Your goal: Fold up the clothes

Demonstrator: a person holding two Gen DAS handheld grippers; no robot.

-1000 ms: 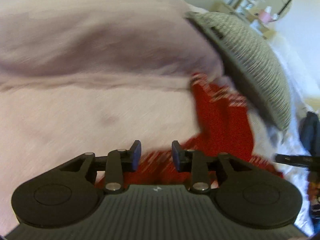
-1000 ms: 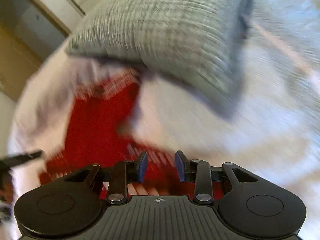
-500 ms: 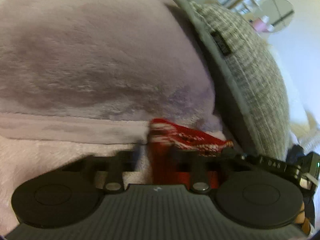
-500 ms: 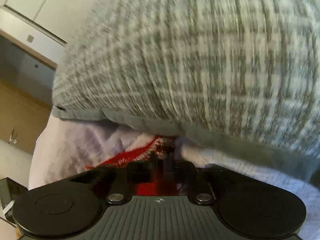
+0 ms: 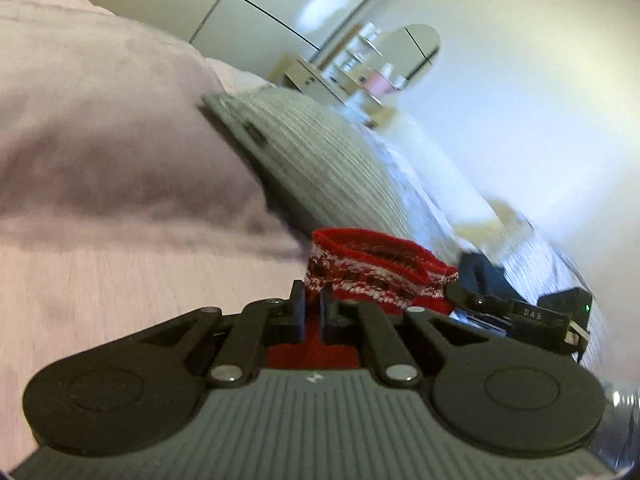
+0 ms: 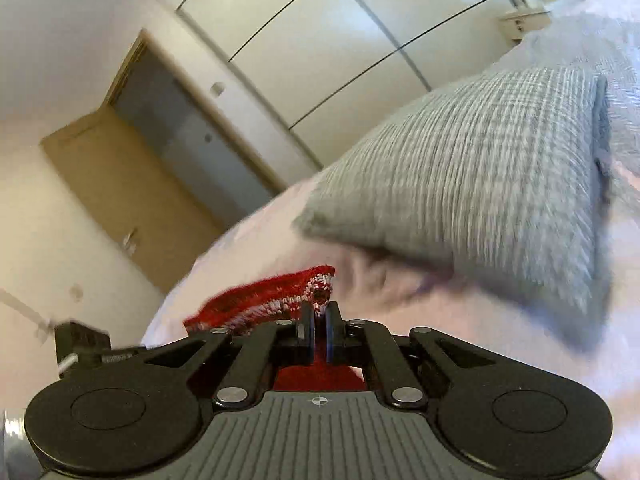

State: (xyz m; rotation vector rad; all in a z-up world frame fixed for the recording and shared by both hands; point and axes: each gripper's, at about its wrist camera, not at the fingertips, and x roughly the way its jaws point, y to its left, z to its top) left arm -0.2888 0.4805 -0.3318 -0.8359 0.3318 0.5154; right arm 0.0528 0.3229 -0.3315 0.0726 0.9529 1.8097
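**Left wrist view: red knit garment pinched at both ends**

The left gripper (image 5: 313,300) is pinching one end of the red-and-white knit garment (image 5: 372,276), its jaws easing apart. The right gripper (image 6: 319,322) is clamping the other end (image 6: 276,296). The garment is hanging above the pink bedspread (image 5: 120,280), near the grey pillow (image 6: 480,168).

Black left gripper (image 5: 313,305), ribbed grey body, silver pivot screws, blue-edged right gripper (image 6: 319,327) pads
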